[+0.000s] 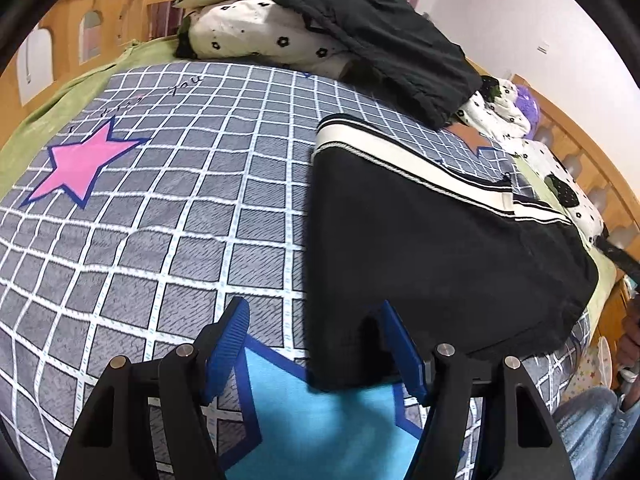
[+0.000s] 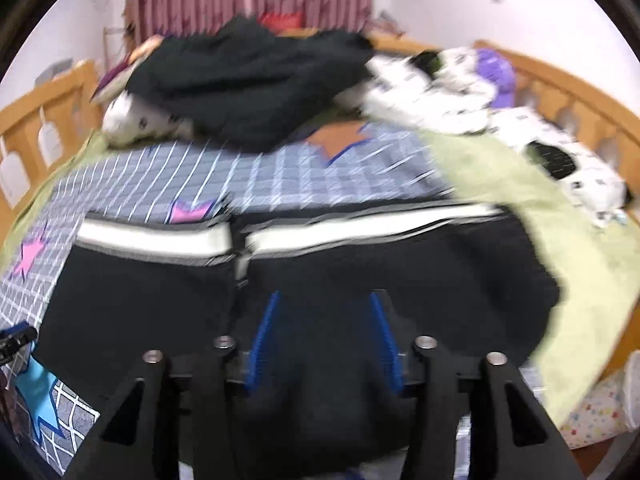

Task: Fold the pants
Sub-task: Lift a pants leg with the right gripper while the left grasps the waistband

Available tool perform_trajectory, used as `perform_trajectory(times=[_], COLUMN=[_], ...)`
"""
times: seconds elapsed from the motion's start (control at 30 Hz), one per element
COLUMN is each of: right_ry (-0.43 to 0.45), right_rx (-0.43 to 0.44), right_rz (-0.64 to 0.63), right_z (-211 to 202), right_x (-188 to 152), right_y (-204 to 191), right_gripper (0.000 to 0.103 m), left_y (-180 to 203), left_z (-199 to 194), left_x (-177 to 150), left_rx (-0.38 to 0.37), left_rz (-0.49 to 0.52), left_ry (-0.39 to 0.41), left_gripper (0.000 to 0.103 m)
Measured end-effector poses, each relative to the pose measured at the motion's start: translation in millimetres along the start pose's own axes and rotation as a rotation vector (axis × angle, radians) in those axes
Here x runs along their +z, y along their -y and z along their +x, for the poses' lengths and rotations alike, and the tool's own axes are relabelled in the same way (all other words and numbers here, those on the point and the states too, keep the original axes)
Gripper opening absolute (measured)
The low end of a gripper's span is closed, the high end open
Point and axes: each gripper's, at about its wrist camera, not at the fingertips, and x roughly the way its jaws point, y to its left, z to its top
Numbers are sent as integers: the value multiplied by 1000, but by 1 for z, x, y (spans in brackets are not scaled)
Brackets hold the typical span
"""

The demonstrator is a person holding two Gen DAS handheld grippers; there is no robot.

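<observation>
Both tools stand apart with nothing between the blue pads. Left tool (image 1: 316, 344) hangs moderately wide over the near left corner of the black fabric pants with white striped waistband (image 1: 440, 240), its right pad beside the corner's edge and its left pad over the grey checked bedspread with coloured stars (image 1: 160, 208). Right tool (image 2: 324, 340) hovers above the middle of the pants (image 2: 360, 272), likewise parted and empty; that view is smeared, so contact with the cloth cannot be told.

The pants lie flat on the bedspread, doubled into a compact block, the waistband at the far edge. Behind them sits a heap of dark clothing (image 1: 380, 48) on a white flower-print quilt (image 1: 260, 36).

Risk from here: the left tool may pinch bedspread along with the corner and drag both, or catch only the top layer so the fold slides apart. A hasty lift could skew the edges, and the loose green blanket (image 2: 540, 240) touching the right side could get folded in.
</observation>
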Motion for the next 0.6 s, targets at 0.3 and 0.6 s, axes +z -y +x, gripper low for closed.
perform_trajectory(times=[0.3, 0.6], right_ry=[-53, -122], right_rx=[-36, 53], right_rz=[185, 324], right_z=[-12, 76], right_x=[-40, -60], right_y=[140, 164], right_gripper=[74, 74], left_y=[3, -17], left_z=[4, 60], left_x=[26, 38], left_rx=[-87, -155], left_rz=[-43, -75], left_ry=[-18, -123], left_gripper=[66, 65])
